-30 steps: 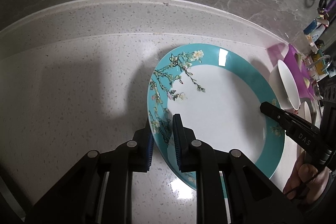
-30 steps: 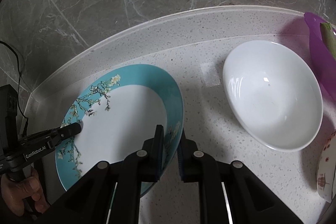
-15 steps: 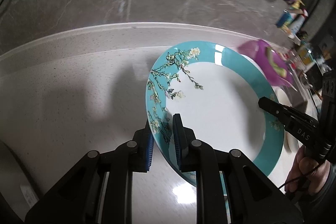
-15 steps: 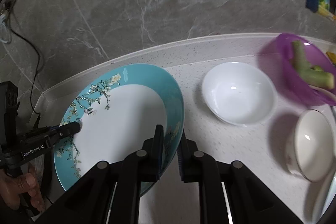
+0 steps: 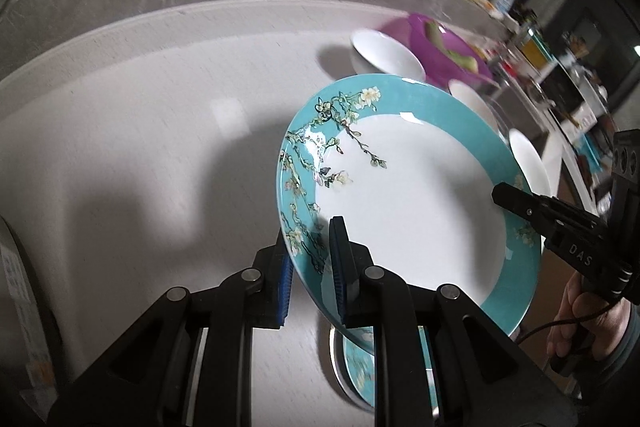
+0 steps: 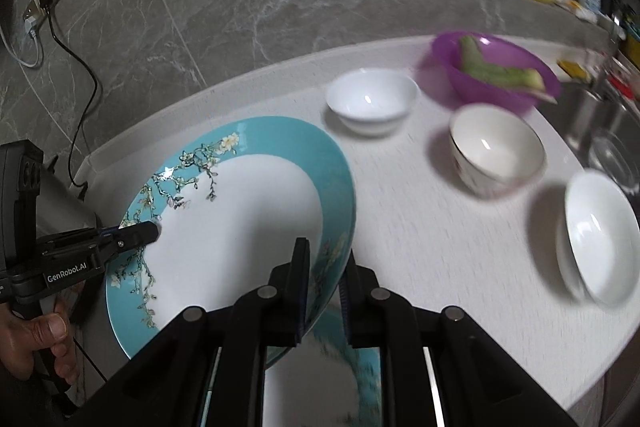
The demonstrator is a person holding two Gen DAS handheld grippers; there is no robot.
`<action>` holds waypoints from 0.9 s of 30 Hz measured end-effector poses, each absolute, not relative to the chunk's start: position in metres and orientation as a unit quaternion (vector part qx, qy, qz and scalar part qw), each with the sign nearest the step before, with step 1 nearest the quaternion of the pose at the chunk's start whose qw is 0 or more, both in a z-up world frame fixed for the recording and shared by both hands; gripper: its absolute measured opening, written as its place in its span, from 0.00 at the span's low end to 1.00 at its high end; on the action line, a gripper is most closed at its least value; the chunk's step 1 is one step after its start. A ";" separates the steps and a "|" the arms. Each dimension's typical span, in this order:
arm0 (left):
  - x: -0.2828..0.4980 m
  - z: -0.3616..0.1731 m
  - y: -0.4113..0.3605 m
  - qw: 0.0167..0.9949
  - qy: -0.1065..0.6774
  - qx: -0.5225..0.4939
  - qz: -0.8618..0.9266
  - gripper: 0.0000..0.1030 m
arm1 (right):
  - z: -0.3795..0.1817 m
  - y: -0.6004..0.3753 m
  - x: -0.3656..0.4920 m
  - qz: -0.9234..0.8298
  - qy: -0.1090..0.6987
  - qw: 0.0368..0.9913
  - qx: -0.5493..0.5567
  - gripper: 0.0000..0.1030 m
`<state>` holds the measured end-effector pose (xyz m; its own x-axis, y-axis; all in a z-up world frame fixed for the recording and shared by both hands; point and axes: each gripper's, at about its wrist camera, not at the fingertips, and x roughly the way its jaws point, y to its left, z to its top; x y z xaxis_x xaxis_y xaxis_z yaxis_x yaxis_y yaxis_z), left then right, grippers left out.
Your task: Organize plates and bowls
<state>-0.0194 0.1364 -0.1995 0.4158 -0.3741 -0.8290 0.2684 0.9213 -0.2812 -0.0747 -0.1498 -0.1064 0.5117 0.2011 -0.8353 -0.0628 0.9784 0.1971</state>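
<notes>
- A white speckled stone countertop (image 6: 420, 227) with a raised curved back edge, set against a grey marbled wall.
- A small white round ceramic bowl (image 6: 372, 103) stands on it near the back edge.
- A translucent purple plastic bowl (image 6: 496, 75) with green vegetable pieces inside sits just to the right of it.
- A cream ceramic bowl with a thin gold rim (image 6: 496, 149) stands nearer the front, apart from the other two.
- A white ceramic bowl (image 6: 600, 235) sits further right, near the counter's front edge.
- A second teal-rimmed blossom-patterned plate (image 5: 360, 359) lies flat on the counter, mostly hidden.
</notes>
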 end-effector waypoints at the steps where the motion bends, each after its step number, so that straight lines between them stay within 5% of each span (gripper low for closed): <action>1: -0.027 -0.202 0.133 0.837 0.509 -0.049 -0.196 0.15 | -0.108 -0.152 -0.083 0.072 0.490 0.866 0.072 0.15; 27: -0.107 -0.258 0.099 0.802 0.538 0.037 -0.258 0.16 | -0.150 -0.171 -0.181 0.017 0.506 0.861 0.053 0.16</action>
